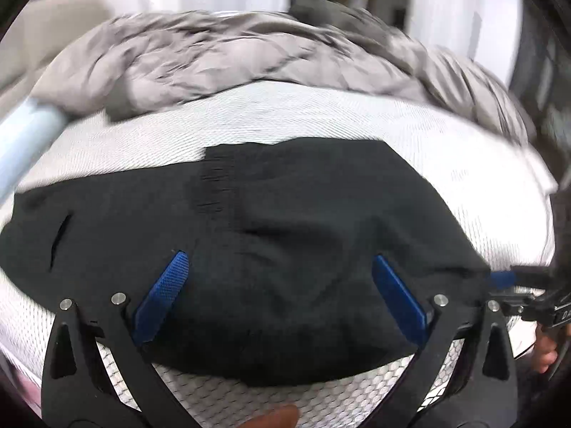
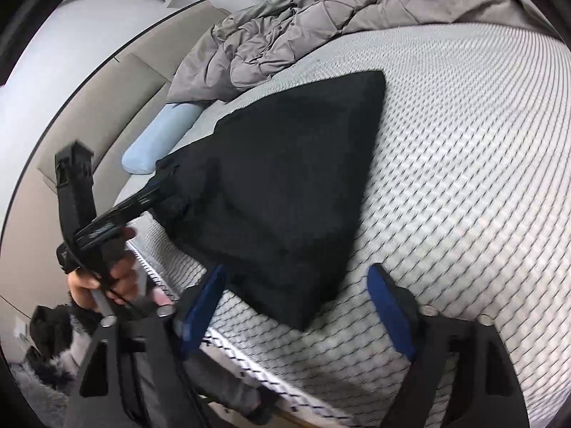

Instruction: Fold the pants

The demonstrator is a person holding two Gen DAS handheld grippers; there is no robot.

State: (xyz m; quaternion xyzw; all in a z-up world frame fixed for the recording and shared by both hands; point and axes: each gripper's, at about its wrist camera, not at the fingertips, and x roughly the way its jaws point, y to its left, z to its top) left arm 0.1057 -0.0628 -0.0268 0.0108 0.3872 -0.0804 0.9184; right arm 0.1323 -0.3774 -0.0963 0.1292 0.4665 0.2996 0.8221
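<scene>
Left tongs (image 1: 278, 285) gape over blurred black pants (image 1: 285, 221).

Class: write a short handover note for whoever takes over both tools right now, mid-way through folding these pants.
Left tool: open, over the near part of the black pants, nothing gripped.
Right tool: open, a corner of the pants between its fingers, not pinched.
Pants: folded into a compact shape on the white mattress, by the near edge; grey duvet bunched behind.
Done: at least one fold.
Left: finish folding, smooth flat.
</scene>
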